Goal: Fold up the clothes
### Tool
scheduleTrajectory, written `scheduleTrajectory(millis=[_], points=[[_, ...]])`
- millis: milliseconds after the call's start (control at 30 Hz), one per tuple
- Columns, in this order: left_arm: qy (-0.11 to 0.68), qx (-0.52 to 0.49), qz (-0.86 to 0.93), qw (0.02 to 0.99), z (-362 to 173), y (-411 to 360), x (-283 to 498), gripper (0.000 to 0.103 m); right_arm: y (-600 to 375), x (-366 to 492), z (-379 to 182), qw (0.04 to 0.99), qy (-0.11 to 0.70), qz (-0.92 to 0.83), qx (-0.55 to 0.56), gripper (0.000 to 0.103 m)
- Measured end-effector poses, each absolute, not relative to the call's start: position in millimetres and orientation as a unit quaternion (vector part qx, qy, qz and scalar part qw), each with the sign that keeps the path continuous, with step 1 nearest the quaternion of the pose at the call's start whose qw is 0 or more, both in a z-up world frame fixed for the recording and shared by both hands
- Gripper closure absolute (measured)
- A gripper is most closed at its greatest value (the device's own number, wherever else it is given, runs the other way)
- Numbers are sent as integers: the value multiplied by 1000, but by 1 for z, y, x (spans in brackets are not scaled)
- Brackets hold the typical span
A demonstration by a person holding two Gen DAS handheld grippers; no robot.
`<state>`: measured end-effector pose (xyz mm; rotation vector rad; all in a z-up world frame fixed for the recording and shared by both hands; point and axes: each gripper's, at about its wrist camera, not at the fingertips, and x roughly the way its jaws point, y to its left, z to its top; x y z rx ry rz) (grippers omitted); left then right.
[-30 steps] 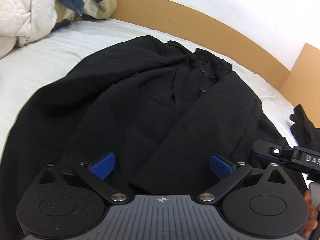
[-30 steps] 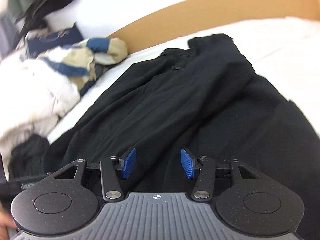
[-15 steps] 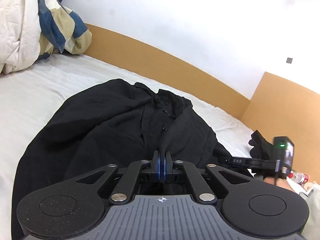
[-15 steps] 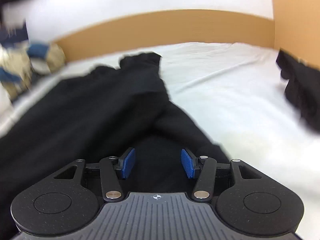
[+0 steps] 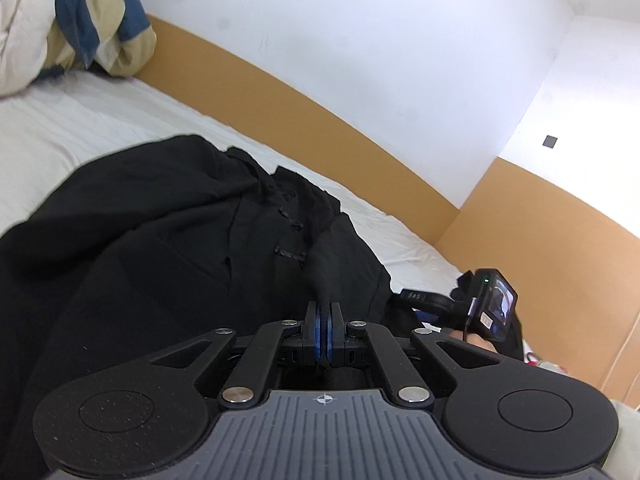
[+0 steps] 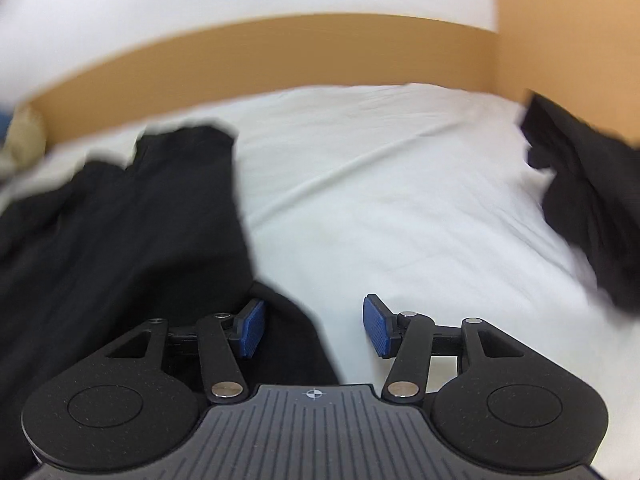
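Note:
A black buttoned jacket (image 5: pixel 160 248) lies spread on the white bed sheet (image 5: pixel 80 120). My left gripper (image 5: pixel 322 320) is shut on a raised ridge of the jacket's front edge, and the cloth rises in a fold from the blue pads. In the right wrist view the same jacket (image 6: pixel 120 232) fills the left side. My right gripper (image 6: pixel 314 326) stands open over the jacket's right border, its left pad above black cloth and its right pad above bare sheet (image 6: pixel 400 200), with nothing pinched. The right gripper (image 5: pixel 424 300) also shows at the jacket's right edge in the left wrist view.
A bundle of white, beige and blue bedding (image 5: pixel 72 28) sits at the far left. A brown headboard panel (image 5: pixel 320 92) runs behind the bed. Another dark garment (image 6: pixel 592 200) lies at the sheet's right edge.
My left gripper shut on the jacket's front edge and lifted it slightly. My right gripper swung right, from over the jacket's middle to its right border, and stayed open.

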<state>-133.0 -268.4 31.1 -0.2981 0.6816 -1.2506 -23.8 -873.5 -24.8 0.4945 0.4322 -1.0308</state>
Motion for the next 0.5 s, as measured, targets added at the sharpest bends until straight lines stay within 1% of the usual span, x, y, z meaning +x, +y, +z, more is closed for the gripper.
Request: scheduleTrajectory(millis=[67,133,233,267,367,433,500], points=[[324,-126,-572,743,26,-269,-134,101,-879,-40,-26,811,180,-495,256,48],[335,-113,-573,739,21,-268,-137,101,-882,-44,-27,812,175,-495,256,48],[333,-77,-562,753,16,-267,-141,101,-872,-36,-24,808,186,-516,216,46],[344,-76,-563,748,13,-267,-141,101,-870,-35,-23,799,189,-535,200,43],[364,-49,-572,733,8,-266,-144,101,-870,-30,-22,757,203,-601,156,43],[344,12,-557,755,9,-269,-154,100,-884,-37,-21,769,207,-577,181,43],[304,67,-536,785,11,-269,-166,95,-881,-48,-21,816,189,-503,212,42]])
